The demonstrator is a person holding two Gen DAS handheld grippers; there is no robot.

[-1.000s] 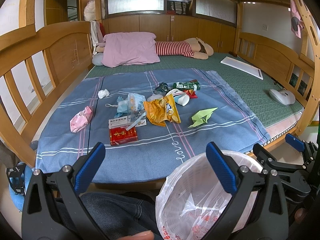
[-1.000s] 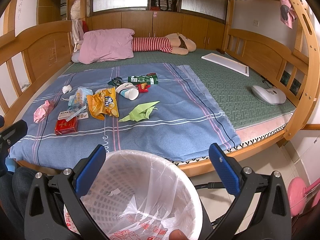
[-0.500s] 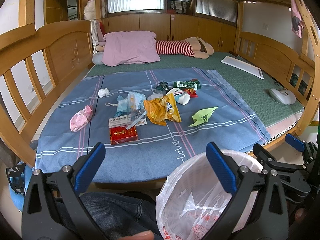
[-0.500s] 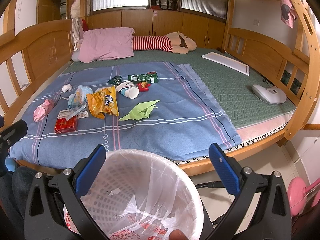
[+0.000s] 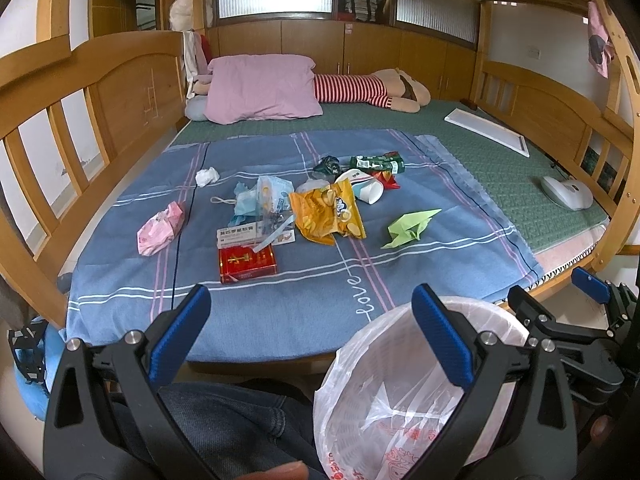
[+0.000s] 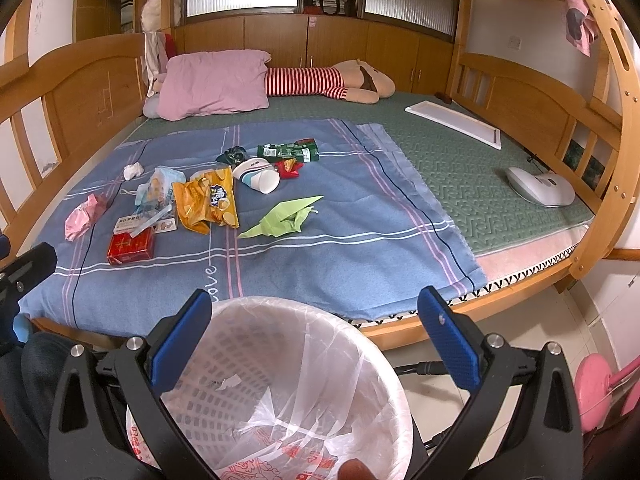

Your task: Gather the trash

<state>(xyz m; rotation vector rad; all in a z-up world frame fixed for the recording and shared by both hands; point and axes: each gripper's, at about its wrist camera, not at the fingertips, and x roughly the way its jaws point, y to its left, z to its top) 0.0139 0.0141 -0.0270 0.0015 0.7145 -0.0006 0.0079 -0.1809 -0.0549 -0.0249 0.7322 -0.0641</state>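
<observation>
Left gripper [image 5: 310,330] & right gripper [image 6: 316,328]: jaws wide apart, nothing held, both low in front of the bed [image 5: 500,276]. Trash lies mid blue sheet [image 5: 420,264]: orange chip bag [image 5: 326,214], red box [image 5: 248,264], green paper crane [image 5: 412,224], cup [image 5: 368,190]. White lined bin [image 6: 304,396] sits below the right gripper, off the bed.

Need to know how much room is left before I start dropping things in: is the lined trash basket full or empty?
Nearly empty. The right wrist view looks down into the trash basket: its plastic liner and mesh wall show bare, with only a small white scrap inside.
</observation>
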